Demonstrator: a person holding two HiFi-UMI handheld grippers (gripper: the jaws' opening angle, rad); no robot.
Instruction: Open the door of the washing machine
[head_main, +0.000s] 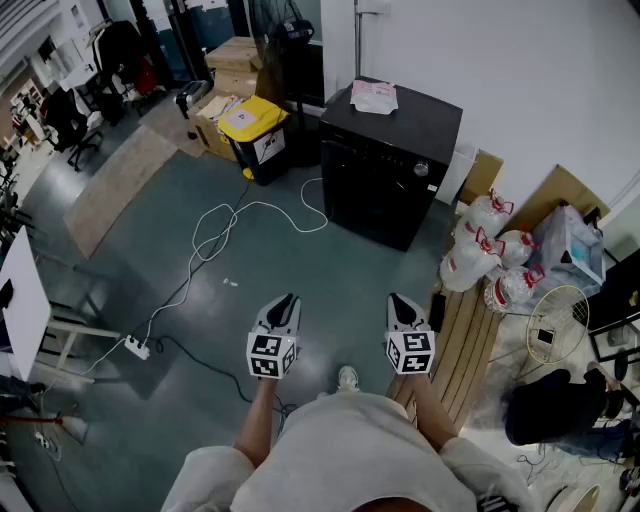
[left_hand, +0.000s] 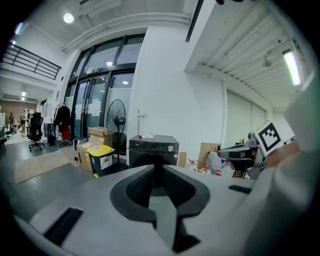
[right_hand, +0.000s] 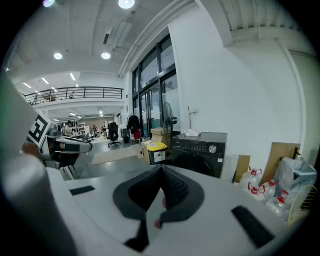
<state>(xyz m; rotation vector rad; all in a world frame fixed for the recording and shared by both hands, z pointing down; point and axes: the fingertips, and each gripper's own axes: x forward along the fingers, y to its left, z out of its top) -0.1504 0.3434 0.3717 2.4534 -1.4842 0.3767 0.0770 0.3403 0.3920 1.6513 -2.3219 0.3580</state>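
The washing machine (head_main: 385, 170) stands well ahead of both jaws, its door (head_main: 368, 205) not yet opened, so the whole task remains. Left gripper (head_main: 284, 300) and right gripper (head_main: 401, 300) are clenched on nothing.

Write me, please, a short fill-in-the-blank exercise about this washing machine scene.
The door of the washing machine is ___. The bin beside it has a ___ lid. A ___ cable lies on the floor. The left gripper and right gripper hold ___.
Missing: closed; yellow; white; nothing.
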